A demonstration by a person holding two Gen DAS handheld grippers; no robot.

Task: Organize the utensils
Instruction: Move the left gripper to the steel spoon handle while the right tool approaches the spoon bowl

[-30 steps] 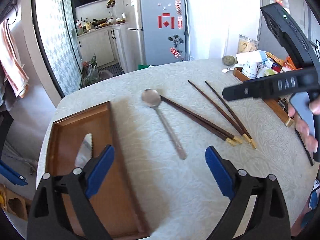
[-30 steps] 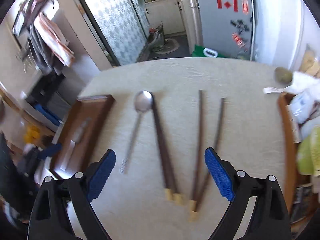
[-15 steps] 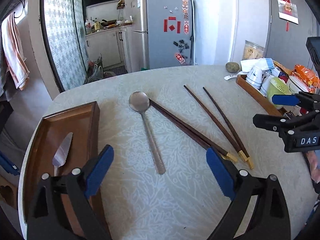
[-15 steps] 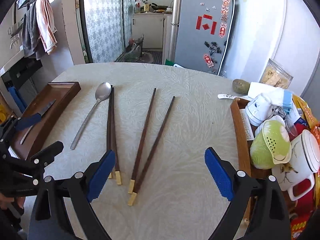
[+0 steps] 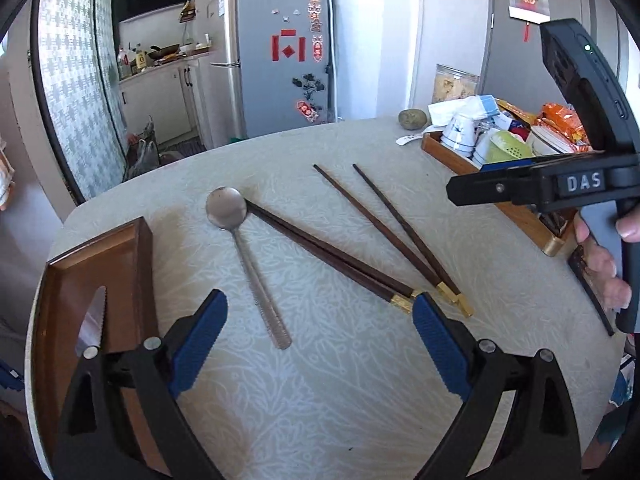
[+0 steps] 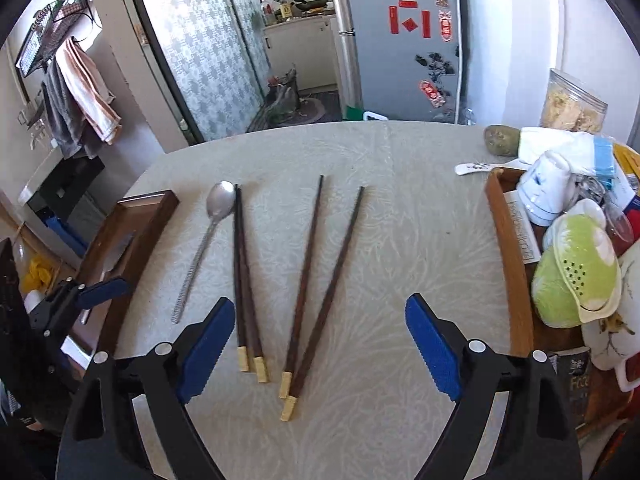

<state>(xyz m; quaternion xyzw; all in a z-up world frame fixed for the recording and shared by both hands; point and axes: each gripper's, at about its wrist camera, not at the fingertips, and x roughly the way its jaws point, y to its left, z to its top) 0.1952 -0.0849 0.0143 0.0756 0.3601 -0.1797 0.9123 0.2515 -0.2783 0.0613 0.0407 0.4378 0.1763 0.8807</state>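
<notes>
utensils are laid out on a pale patterned tablecloth [image 6: 400,240]: one metal spoon [image 6: 204,240] and four dark chopsticks with gold ends, grouped as a close pair [image 6: 244,280] just beside the spoon and a looser pair [image 6: 316,280] to the right whose gold ends nearly meet. the spoon bowl is touched by the tips of the close pair. one serrated knife [image 5: 90,320] is seen lying inside a wooden tray [image 5: 132,264] at the left edge of the table. a second wooden tray [image 6: 508,264] at the right edge is crowded with a white cup [image 6: 544,188], a green strainer [image 6: 576,276] and packets. a white ceramic spoon [image 6: 476,167] and a round stone-like thing [image 6: 500,140] are set near it. a fridge [image 5: 276,64] is seen beyond the table. the left gripper [image 5: 320,340] is held above the spoon handle with its jaws wide apart and nothing between them. the right gripper [image 6: 320,344] is held over the gold ends of the chopsticks, its jaws likewise spread and gripping nothing.
</notes>
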